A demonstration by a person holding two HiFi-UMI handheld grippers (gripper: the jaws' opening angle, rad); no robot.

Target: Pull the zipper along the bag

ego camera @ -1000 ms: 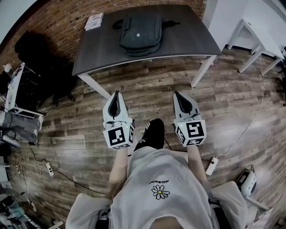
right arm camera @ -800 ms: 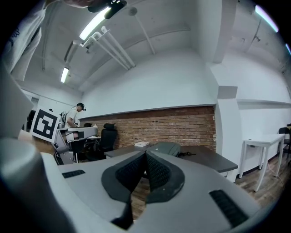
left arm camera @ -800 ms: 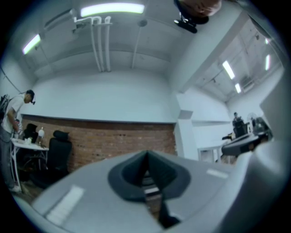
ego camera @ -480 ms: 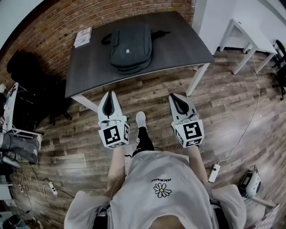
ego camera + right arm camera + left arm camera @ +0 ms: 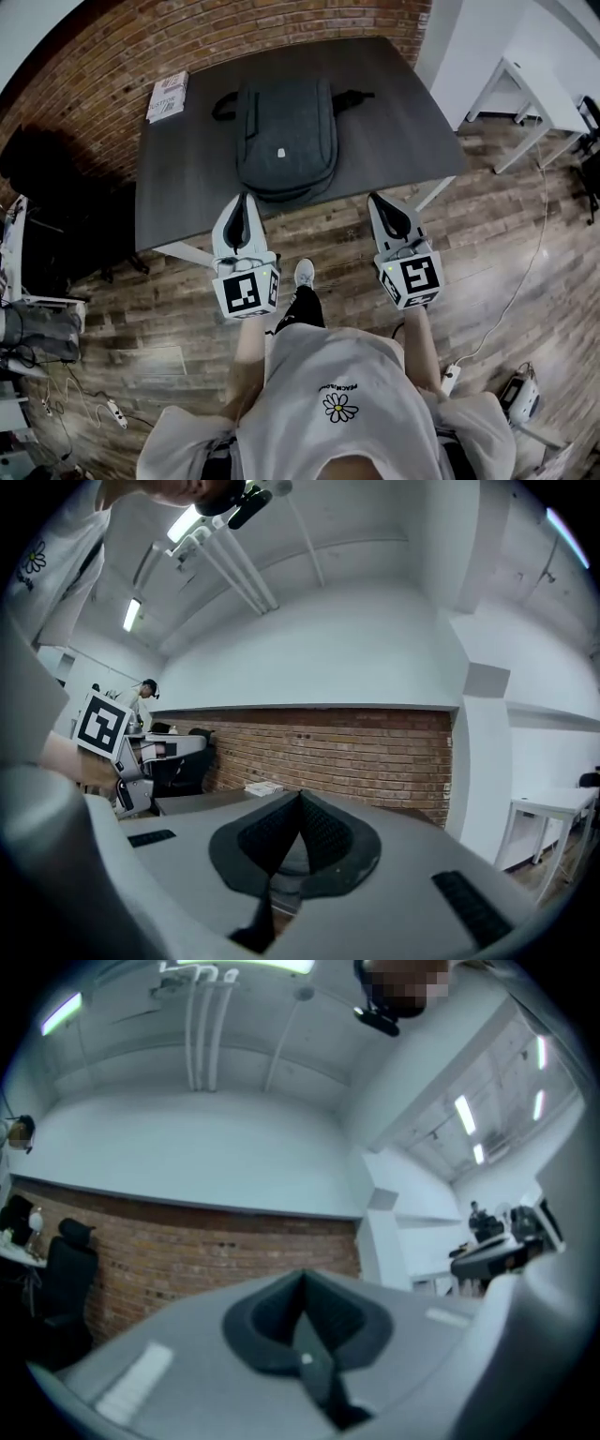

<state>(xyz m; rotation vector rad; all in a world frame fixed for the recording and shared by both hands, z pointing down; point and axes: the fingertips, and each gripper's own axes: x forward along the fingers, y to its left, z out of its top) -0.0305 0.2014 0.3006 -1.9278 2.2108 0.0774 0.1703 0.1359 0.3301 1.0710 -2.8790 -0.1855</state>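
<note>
White left tongs (image 5: pixel 242 199) closed, empty, right tongs (image 5: pixel 379 200) likewise

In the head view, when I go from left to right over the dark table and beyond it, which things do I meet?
First the white printed booklet → dark grey fabric backpack → white side table.

The head view looks steeply down onto the floor (image 5: pixel 487 244) and surface (image 5: pixel 187 169). The left gripper view and right gripper view sit just behind the left tongs (image 5: pixel 302 1281) and right tongs (image 5: pixel 298 799), facing roughly level at the brick wall (image 5: pixel 375 752) that all three share.
</note>
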